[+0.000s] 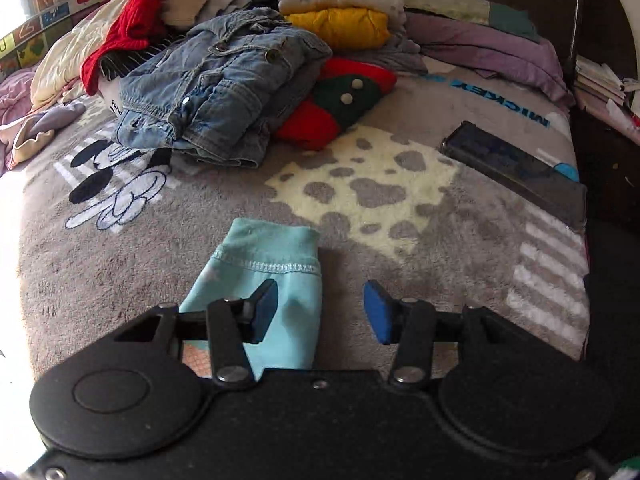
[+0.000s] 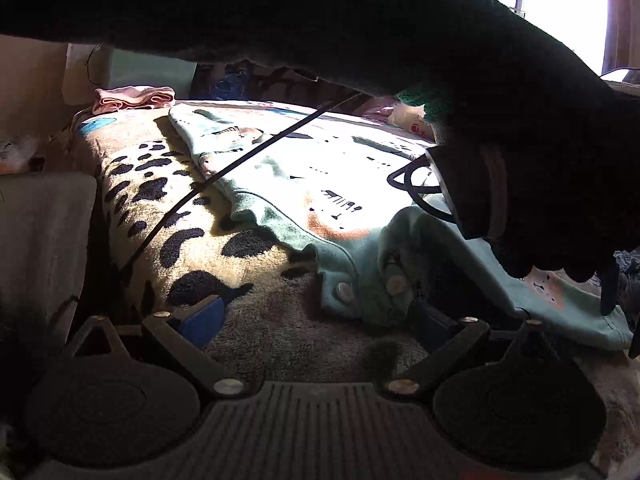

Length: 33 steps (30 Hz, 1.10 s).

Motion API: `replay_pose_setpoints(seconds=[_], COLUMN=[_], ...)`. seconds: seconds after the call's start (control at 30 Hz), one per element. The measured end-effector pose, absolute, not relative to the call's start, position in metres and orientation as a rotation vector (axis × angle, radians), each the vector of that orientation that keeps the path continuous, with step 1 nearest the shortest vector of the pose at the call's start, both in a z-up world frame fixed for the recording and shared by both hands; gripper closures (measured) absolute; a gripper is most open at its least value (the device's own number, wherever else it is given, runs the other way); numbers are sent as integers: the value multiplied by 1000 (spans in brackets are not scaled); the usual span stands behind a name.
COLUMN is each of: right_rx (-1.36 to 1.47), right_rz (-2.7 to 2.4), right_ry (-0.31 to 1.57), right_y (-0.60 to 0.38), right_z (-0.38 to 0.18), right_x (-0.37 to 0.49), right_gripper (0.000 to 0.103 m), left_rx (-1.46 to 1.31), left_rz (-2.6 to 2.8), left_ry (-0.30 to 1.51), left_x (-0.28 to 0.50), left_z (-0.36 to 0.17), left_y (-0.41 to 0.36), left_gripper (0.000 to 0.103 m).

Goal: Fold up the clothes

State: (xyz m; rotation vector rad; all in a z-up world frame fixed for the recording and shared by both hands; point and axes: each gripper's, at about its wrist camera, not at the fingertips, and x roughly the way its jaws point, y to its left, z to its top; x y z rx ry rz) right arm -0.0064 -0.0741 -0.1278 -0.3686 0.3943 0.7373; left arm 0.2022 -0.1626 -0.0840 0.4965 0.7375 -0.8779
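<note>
Bed blanket (image 1: 224,240): grey plush with cartoon mouse print and a cream patch with grey spots; it carries everything here.
Clothes pile (image 1: 256,12): heaped along the blanket's far edge, with a red knit, yellow and lilac pieces.
Denim jacket (image 1: 216,80): folded, at the near foot of the pile, left of the blanket's centre, lying partly over a red-and-green garment (image 1: 340,100).
Mint garment (image 2: 320,184): spread flat across the blanket in the right wrist view, snap buttons at its near hem; its cuffed sleeve end (image 1: 272,272) lies near the blanket's near edge.
Dark flat case (image 1: 516,172): near the blanket's right edge, well apart from the sleeve.
Left gripper (image 1: 320,308): jaws wide apart, left blue pad over the sleeve, right pad over bare blanket; nothing held.
Right gripper (image 2: 316,312): spread wide, low at the garment's snap hem, the right finger dark beneath the cloth edge; no clear grip visible.
</note>
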Motion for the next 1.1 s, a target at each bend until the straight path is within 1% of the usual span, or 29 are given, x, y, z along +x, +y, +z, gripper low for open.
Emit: replay_pose_setpoints(seconds=[0.07,0.1,0.13,0.17,0.2,0.3,0.4,0.57,0.67,0.73,0.8,0.97,1.1], right_rx=[-368,-369,-367,-363,-359,-353,-350,-358,-320,-285,-275,-294,-313], right_rz=[737,736,736,736,735,729,720,641,609,611,621,661,671], right_ry=[393,392,393,395,398,402,395,324,306,313,327,352,342], right_y=[-74,-74,-74,-74,-75,-76,-77,-78,-81,-81,-77,-62,-50], right_z=[-128,-128,-128,-128,-128,-127,-125,-117,-109,-102,-100,-98,-94], right_x=[-7,-7,-7,-6,-6,-6,-6,-9,-4,3,10,27,33], right_gripper=[5,5,5,5,5,6,7,7,7,7,7,7,7], left_rx=[600,596,587,579,570,387,58,-393,-538,-601,-667,-791,-800], left_rz=[-858,-840,-820,-801,-782,-700,-590,-373,-233,-167,-106,9,55], left_ry=[691,671,652,633,614,561,475,298,224,202,227,320,316], left_x=[194,193,192,192,191,199,201,168,133,115,104,88,68], left_z=[-94,-92,-89,-87,-84,-53,-8,30,30,19,0,-42,-49], left_y=[-168,-165,-162,-158,-154,-117,-41,104,169,198,223,253,253], left_gripper=[65,74,86,94,97,98,98,98,98,99,99,99,99])
